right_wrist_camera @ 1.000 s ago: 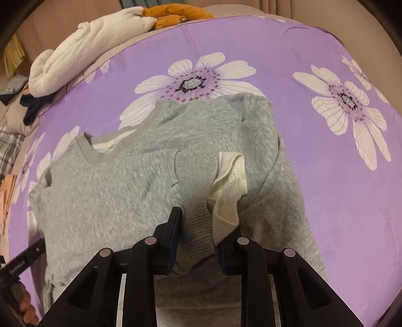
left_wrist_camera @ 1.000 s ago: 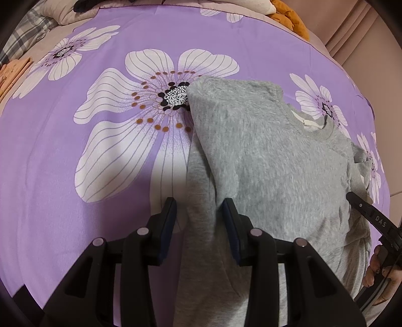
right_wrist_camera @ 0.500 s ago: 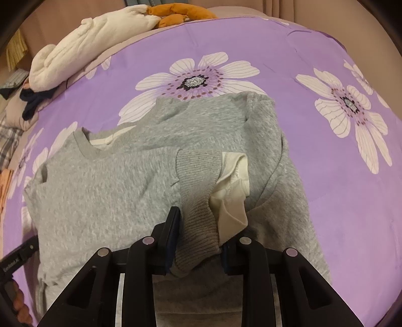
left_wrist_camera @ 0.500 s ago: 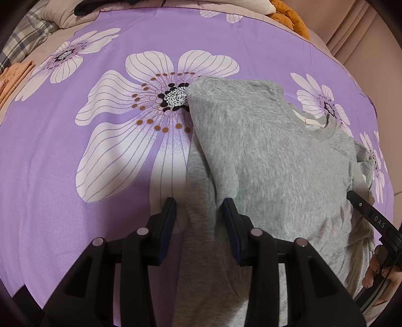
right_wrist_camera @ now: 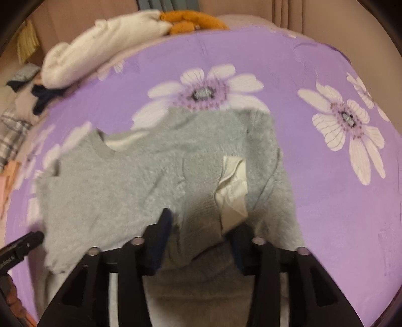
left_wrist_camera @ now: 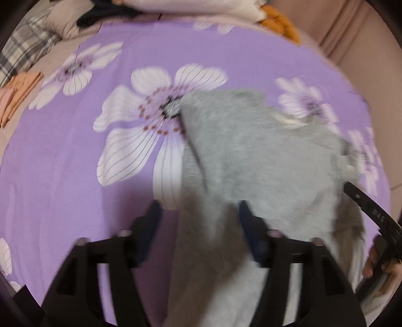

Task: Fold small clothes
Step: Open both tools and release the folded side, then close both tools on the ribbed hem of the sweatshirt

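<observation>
Left wrist: both jaws spread around gray sweater (left_wrist_camera: 263, 161).

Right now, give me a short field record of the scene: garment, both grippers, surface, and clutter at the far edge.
garment: grey sweatshirt, partly folded, cream lining showing at a ribbed cuff
left gripper: jaws wide apart, sweatshirt edge between them, not pinched; view blurred
right gripper: jaws apart, ribbed cuff lying between them
surface: purple floral bedsheet
far edge: cream garment, orange plush toy, plaid fabric
fold state: not finished
</observation>
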A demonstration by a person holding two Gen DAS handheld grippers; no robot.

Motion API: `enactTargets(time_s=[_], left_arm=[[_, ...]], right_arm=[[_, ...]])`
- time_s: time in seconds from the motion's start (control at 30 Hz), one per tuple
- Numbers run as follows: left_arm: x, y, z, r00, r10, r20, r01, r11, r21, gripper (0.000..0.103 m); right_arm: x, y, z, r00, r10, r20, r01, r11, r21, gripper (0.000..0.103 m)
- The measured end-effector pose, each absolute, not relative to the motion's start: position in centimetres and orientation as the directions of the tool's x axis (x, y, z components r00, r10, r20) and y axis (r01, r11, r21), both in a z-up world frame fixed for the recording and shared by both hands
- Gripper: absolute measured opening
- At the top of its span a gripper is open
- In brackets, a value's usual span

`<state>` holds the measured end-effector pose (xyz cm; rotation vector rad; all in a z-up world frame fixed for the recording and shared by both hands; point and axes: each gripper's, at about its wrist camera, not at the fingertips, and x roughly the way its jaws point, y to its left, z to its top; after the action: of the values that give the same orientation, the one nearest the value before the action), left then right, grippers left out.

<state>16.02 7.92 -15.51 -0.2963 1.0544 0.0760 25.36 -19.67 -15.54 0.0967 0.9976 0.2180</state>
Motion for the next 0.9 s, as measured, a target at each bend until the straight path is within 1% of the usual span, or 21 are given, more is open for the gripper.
enactTargets(time_s=[0.03,0.07,0.1,0.2,0.27,0.3,0.33,0.47,0.6,0.7,0.83,0.9], left_arm=[[15.3,7.9,-14.6,0.521,-0.086,-0.849,-0.189,0.959,-0.213,0.089],[14.2,7.9,-13.4,0.553,-0.088,-0.829,-0.176,0.96,-0.219,0.1],[13.6,8.0,-12.7,0.571,-0.085,-0.816,-0.173,0.96,-0.221,0.102],[11.2,8.0,-10.8,0.619,-0.098,-0.779,-0.147,0.96,-0.238,0.102],[9.7,8.0,-10.4,0.627,-0.12,-0.769,-0.131,0.958,-0.256,0.102],[8.9,8.0,-10.3,0.628,-0.13,-0.767,-0.128,0.955,-0.267,0.102],[8.3,8.0,-10.4,0.627,-0.138,-0.767,-0.128,0.953,-0.276,0.102],[5.8,8.1,-11.9,0.602,-0.158,-0.783,-0.148,0.941,-0.304,0.102],[4.2,8.2,-13.8,0.569,-0.162,-0.806,-0.167,0.937,-0.306,0.102],[3.0,8.4,-15.5,0.529,-0.201,-0.825,-0.182,0.922,-0.342,0.102],[1.3,8.8,-17.4,0.504,-0.218,-0.836,-0.232,0.898,-0.374,0.101],[0.6,8.6,-18.2,0.481,-0.244,-0.842,-0.23,0.892,-0.39,0.097]], right_arm=[[24.9,-20.0,-15.0,0.538,0.237,-0.809,-0.142,0.971,0.191,0.068],[24.3,-20.4,-14.2,0.556,0.248,-0.794,-0.147,0.969,0.2,0.071],[23.8,-20.7,-13.4,0.572,0.258,-0.779,-0.156,0.966,0.205,0.075],[22.2,-21.2,-11.3,0.612,0.264,-0.745,-0.19,0.964,0.186,0.084],[20.9,-21.3,-10.0,0.641,0.261,-0.722,-0.211,0.964,0.161,0.089],[20.6,-21.2,-9.6,0.648,0.261,-0.716,-0.219,0.964,0.153,0.094],[20.1,-21.3,-9.2,0.654,0.256,-0.712,-0.225,0.964,0.14,0.095],[18.5,-21.7,-8.5,0.67,0.247,-0.7,-0.241,0.964,0.11,0.095],[17.2,-22.6,-8.9,0.665,0.24,-0.707,-0.244,0.965,0.097,0.095],[15.9,-23.4,-9.8,0.648,0.229,-0.726,-0.244,0.966,0.086,0.095],[14.0,-25.2,-11.5,0.618,0.214,-0.756,-0.231,0.969,0.086,0.095],[13.0,-26.3,-12.6,0.593,0.218,-0.776,-0.222,0.97,0.103,0.095]])
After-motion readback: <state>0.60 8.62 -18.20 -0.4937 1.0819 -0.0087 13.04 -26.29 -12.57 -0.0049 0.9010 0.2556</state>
